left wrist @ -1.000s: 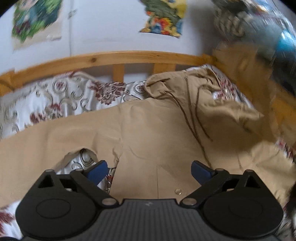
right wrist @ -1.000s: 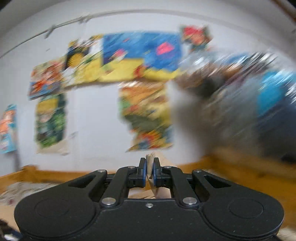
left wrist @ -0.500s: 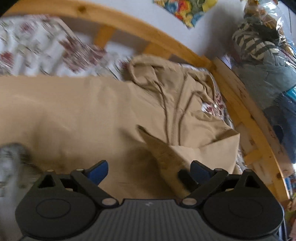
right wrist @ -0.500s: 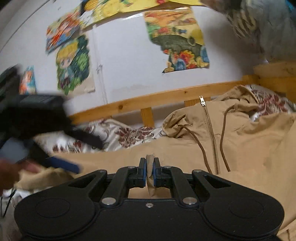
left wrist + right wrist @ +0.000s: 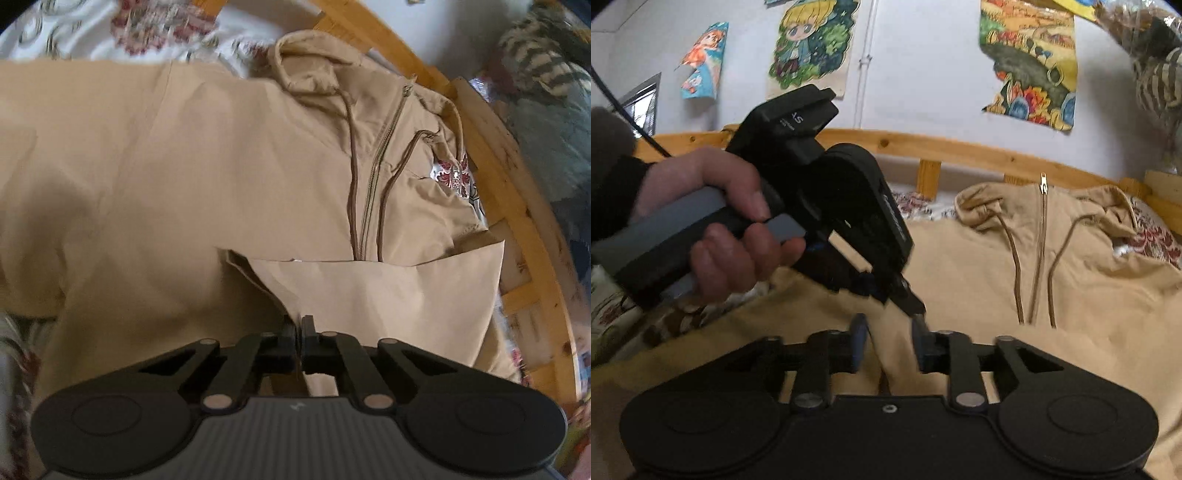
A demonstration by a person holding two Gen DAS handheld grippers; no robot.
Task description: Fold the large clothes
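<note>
Left hand-held gripper (image 5: 299,325) clamps folded jacket (image 5: 184,166) edge.

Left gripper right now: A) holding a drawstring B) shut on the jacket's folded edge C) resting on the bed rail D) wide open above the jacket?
B: in the left wrist view the left gripper has its jaws together, pinching the folded edge of the tan jacket; the drawstrings lie apart, further up by the zipper.

Your left wrist view looks steeply down, close over the tan jacket (image 5: 229,155), your right wrist view looks lower and flatter toward the wall posters (image 5: 1027,62), both sharing the jacket's zipper (image 5: 380,162) and wooden bed rail (image 5: 960,151)
</note>
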